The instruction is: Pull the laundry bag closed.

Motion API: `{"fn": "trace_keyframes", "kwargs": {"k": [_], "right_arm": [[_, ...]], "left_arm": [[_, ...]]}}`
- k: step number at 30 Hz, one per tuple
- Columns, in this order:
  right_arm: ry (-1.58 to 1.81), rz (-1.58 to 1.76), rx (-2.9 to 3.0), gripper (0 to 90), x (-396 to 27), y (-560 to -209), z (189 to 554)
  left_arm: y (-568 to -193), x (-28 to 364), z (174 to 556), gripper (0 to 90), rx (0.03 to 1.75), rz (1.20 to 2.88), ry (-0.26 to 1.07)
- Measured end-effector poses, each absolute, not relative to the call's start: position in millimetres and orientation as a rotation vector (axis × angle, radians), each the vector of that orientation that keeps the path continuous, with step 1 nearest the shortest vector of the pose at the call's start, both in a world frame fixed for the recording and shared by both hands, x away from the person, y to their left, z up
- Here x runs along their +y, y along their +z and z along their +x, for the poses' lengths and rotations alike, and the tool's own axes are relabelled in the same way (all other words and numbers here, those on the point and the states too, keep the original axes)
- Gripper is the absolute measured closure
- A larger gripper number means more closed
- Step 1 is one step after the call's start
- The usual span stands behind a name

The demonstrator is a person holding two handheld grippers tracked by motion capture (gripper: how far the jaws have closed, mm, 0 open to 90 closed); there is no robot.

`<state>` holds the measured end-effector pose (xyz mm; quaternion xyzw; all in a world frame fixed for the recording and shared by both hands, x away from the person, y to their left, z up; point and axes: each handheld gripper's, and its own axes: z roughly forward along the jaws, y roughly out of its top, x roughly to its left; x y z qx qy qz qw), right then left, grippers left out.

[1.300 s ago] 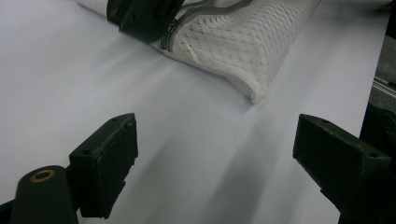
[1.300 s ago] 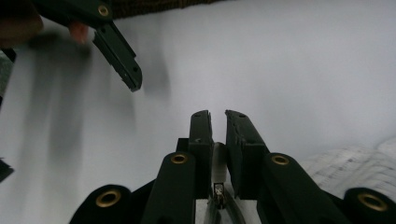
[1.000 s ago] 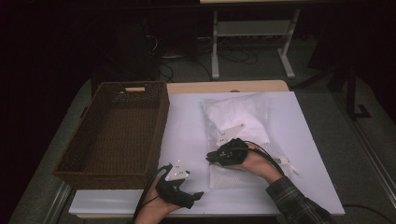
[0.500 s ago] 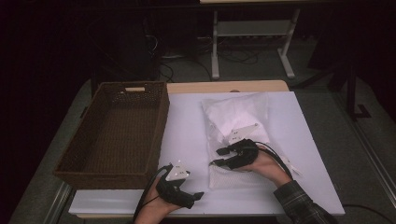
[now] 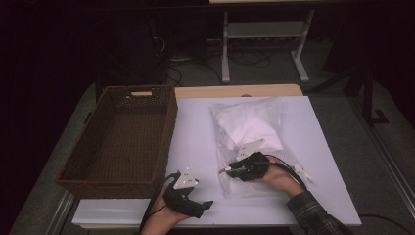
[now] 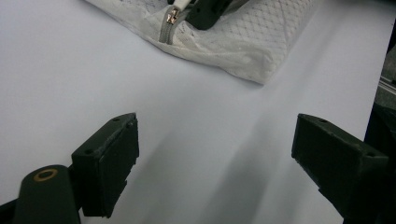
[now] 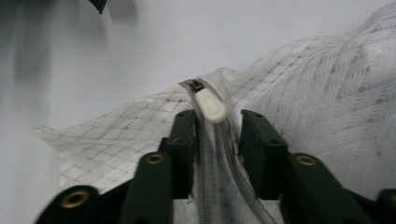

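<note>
White table (image 5: 195,132), right gripper (image 7: 212,128) fingers just closing around the bag's (image 5: 249,122) zip pull (image 7: 210,105), not pinching yet; left gripper (image 6: 215,154) spread at 7 o'clock; next, pinch and tug.

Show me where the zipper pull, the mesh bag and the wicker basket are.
zipper pull (image 7: 211,106), right gripper view, on the middle of its white tab.
mesh bag (image 5: 249,122), high view, on the white bundle inside its upper half.
wicker basket (image 5: 169,128), high view, on its right wall beside the white table.
</note>
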<state>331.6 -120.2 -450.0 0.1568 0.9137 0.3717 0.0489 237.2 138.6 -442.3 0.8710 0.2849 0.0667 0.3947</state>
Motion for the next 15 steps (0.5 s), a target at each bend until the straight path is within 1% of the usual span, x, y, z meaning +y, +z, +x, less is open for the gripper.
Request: {"fn": "trace_keyframes", "kwargs": {"k": [1, 4, 6, 12, 15], "right_arm": [[1.129, 0.472, 2.778, 76.9, -121, -450, 331], [1.142, 0.491, 2.775, 85.7, -122, -451, 330], [1.152, 0.497, 2.768, 87.4, -122, -451, 330], [1.22, 0.522, 2.747, 87.7, -128, -450, 329], [1.263, 0.513, 2.734, 87.7, -132, -445, 327]], "left_arm": [[-442, 138, 238, 15.1, 0.723, 2.21, 0.171], [-441, 137, 239, 16.8, 0.729, 2.199, 0.167], [-440, 135, 241, 18.4, 0.733, 2.19, 0.16], [-434, 126, 253, 24.3, 0.753, 2.155, 0.162], [-430, 118, 264, 29.3, 0.766, 2.129, 0.164]]}}
